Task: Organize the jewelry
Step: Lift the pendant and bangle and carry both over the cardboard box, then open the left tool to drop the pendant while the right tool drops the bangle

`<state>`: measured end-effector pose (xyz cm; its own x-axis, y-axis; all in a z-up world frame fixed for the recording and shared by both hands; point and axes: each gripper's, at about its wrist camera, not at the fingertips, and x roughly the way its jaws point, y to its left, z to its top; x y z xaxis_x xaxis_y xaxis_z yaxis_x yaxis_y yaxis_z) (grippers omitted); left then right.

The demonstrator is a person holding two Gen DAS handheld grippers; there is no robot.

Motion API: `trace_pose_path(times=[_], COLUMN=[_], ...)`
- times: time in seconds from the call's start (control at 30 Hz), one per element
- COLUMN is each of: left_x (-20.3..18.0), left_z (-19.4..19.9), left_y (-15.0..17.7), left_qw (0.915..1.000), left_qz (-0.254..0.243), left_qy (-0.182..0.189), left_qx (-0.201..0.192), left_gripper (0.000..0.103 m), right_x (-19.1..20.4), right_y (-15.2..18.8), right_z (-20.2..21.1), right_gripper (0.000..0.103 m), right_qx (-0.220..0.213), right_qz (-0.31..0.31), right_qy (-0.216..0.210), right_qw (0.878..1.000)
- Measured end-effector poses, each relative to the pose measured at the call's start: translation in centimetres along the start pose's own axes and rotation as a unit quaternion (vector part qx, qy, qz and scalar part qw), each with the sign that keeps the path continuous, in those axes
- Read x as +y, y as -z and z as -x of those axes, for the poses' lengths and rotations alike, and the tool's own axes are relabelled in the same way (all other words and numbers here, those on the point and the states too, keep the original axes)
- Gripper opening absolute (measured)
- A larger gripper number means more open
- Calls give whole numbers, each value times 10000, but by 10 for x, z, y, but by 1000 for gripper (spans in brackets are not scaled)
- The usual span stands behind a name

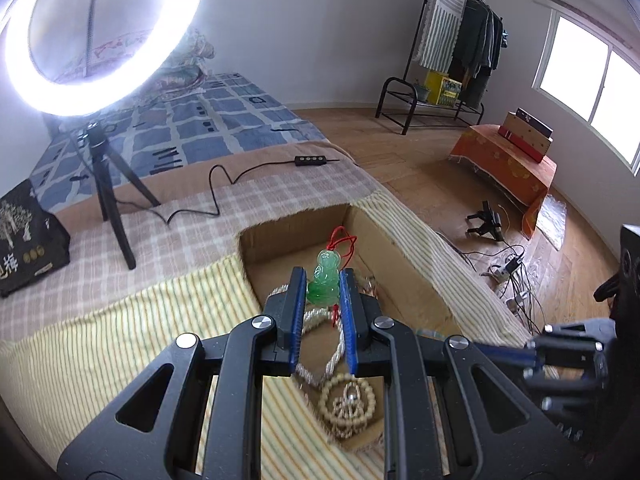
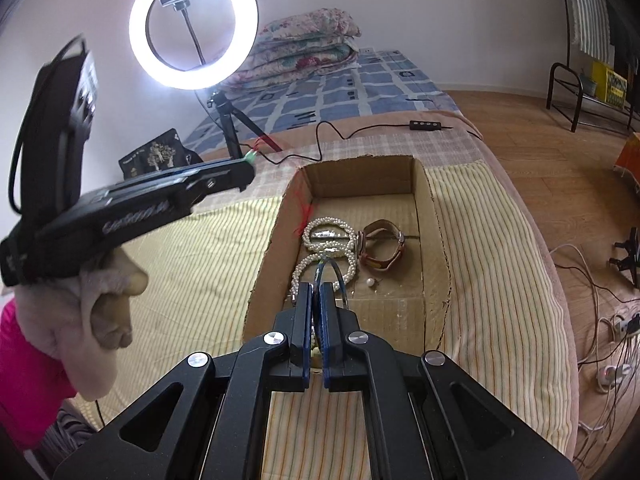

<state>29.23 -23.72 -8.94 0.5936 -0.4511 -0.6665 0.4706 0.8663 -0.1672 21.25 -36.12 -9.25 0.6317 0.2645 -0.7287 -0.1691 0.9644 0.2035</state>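
My left gripper point(image 1: 323, 280) is shut on a green jade pendant point(image 1: 325, 280) with a red cord, held above the open cardboard box point(image 1: 404, 264). Pearl strands point(image 1: 348, 400) lie below it in the box. In the right wrist view the left gripper point(image 2: 250, 158) hangs over the box's left wall point(image 2: 272, 248). My right gripper point(image 2: 317, 290) is shut on a thin dark bangle point(image 2: 332, 266) just above the box's near end. Pearl bracelets point(image 2: 326, 240), a brown leather watch point(image 2: 382, 246) and a loose pearl point(image 2: 371, 282) lie on the box floor.
The box sits sunk in a striped yellow cloth point(image 2: 192, 264) on a bed. A ring light on a tripod point(image 2: 192, 24) and its cable with remote point(image 2: 426, 125) stand behind the box. A black pouch point(image 1: 28, 236) lies at the left. Folded quilts point(image 2: 304, 44) are farther back.
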Motion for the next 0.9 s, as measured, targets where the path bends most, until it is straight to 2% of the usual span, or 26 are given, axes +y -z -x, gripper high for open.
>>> trace_pose_path(times=[0.43,0.9], left_x=[-17,-18], left_z=[-48,-71], left_y=[-18,-22], left_qw=[9999,9995], left_qz=[-61,39], left_qy=[70,52], left_qx=[99,299], left_gripper=[15,16], right_x=[-15,-11], right_y=[3,2], right_z=[-17,-22], right_gripper=[2,2], right_qx=[117,115], right_qz=[8,221], right_qy=[269,459], right_qw=[9996,9986])
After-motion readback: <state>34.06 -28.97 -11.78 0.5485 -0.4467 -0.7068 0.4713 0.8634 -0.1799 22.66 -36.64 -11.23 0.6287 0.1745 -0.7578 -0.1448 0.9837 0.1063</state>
